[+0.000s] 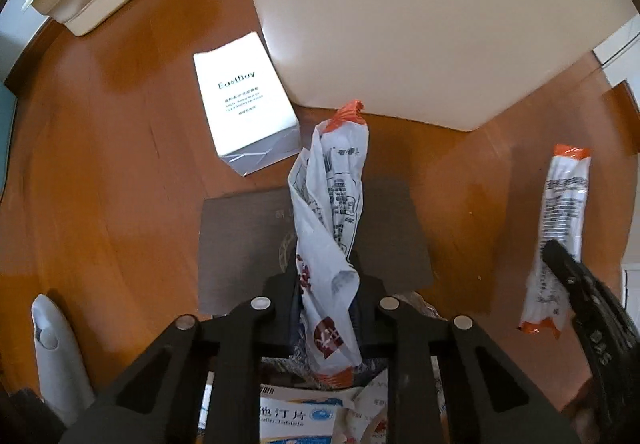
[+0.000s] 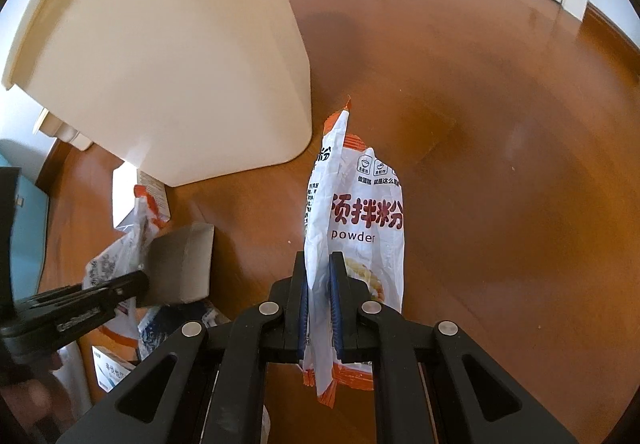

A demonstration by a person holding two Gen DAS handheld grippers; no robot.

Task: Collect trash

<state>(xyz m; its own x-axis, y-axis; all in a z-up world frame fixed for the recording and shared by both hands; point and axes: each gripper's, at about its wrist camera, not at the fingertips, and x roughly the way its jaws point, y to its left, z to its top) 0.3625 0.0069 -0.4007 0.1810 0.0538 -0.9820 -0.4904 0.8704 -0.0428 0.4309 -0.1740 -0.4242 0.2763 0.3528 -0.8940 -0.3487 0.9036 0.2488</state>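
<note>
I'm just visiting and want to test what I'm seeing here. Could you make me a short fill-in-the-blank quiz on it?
1. Each gripper is shut on a white and ____ wrapper.
2. The right gripper holds a wrapper printed with the English word ____.
3. The floor is made of ____.
4. The box beside the bin is ____ in colour.

Missing words: orange; powder; wood; white
</note>
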